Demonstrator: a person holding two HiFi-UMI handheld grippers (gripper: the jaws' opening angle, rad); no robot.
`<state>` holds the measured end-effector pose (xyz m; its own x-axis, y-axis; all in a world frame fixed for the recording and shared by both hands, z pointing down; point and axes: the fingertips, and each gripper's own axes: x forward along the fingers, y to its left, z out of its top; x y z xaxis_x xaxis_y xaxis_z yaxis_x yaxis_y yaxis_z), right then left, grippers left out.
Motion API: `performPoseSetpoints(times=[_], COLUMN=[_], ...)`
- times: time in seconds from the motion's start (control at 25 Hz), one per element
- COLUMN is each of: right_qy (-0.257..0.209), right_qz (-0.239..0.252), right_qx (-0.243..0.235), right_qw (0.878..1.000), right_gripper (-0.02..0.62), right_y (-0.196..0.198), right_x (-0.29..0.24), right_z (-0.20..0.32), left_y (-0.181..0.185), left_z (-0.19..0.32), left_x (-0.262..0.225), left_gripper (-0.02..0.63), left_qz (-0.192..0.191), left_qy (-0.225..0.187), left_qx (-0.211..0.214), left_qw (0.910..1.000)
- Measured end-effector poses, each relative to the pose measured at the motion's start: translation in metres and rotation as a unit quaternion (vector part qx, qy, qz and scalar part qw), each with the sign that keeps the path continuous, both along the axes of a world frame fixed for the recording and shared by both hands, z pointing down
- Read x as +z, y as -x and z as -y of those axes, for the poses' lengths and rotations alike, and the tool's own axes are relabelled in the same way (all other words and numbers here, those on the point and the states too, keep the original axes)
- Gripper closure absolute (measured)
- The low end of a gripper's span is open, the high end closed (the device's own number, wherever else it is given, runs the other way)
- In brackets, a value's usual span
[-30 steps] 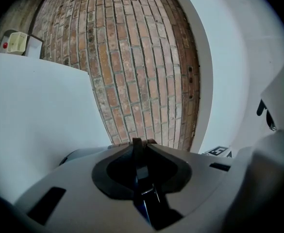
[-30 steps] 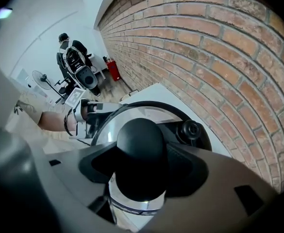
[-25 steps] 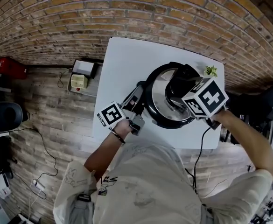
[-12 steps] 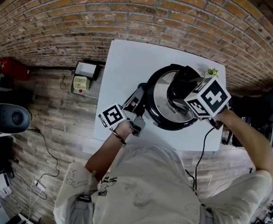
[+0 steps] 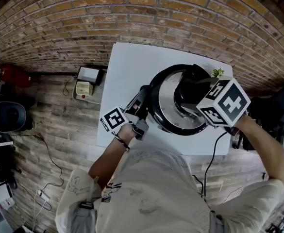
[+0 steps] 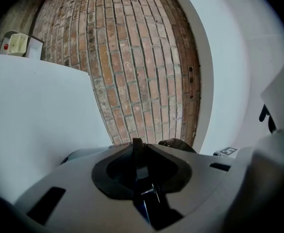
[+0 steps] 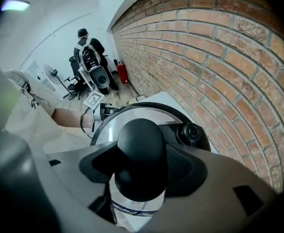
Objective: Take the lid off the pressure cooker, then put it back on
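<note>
Steel-lidded, the black pressure cooker (image 5: 175, 129) stands on the white bench (image 5: 127, 67), partly hidden in the head view by the marker cube (image 5: 224, 103) of the right gripper (image 7: 141, 169). At its left side the left gripper (image 6: 138, 152) has its fingers almost together, clamped on a thin dark piece (image 6: 137, 154) too close to identify. The right gripper's fingers stand wide, gripping the round black knob (image 7: 139, 149) of the lid (image 5: 165, 96); whether the lid rests on the pot or clear of it is unclear.
</note>
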<state>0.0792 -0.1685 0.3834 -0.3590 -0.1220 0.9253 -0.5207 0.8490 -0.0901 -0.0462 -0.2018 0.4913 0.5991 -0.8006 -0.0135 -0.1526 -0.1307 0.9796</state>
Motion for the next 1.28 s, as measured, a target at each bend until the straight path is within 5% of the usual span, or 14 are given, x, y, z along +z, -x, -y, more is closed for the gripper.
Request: performPoseSetpoints(times=[0.48, 0.64, 0.92, 1.28], right_qy=[-0.014, -0.015, -0.010, 0.017], right_qz=[0.018, 0.020, -0.003, 0.005], right_qx=[0.088, 0.141, 0.209, 0.269], right_qw=[0.996, 0.990, 0.978, 0.963], right_gripper=[0.304, 0.304, 0.304, 0.304], right_y=[-0.072, -0.111, -0.175, -0.209], right_x=[-0.016, -0.018, -0.009, 0.004], right_z=[-0.017, -0.029, -0.071, -0.119], left_y=[0.001, 0.006, 0.005, 0.003], left_z=[-0.001, -0.001, -0.002, -0.002], left_x=[-0.001, 0.005, 0.003, 0.000], left_gripper=[0.515, 0.517, 0.515, 0.515], left_qz=[-0.005, 0.022, 0.013, 0.002], left_qy=[-0.002, -0.001, 0.001, 0.002], left_qx=[-0.003, -0.004, -0.008, -0.009], left_qw=[1.0000, 0.9997, 0.9999, 1.0000])
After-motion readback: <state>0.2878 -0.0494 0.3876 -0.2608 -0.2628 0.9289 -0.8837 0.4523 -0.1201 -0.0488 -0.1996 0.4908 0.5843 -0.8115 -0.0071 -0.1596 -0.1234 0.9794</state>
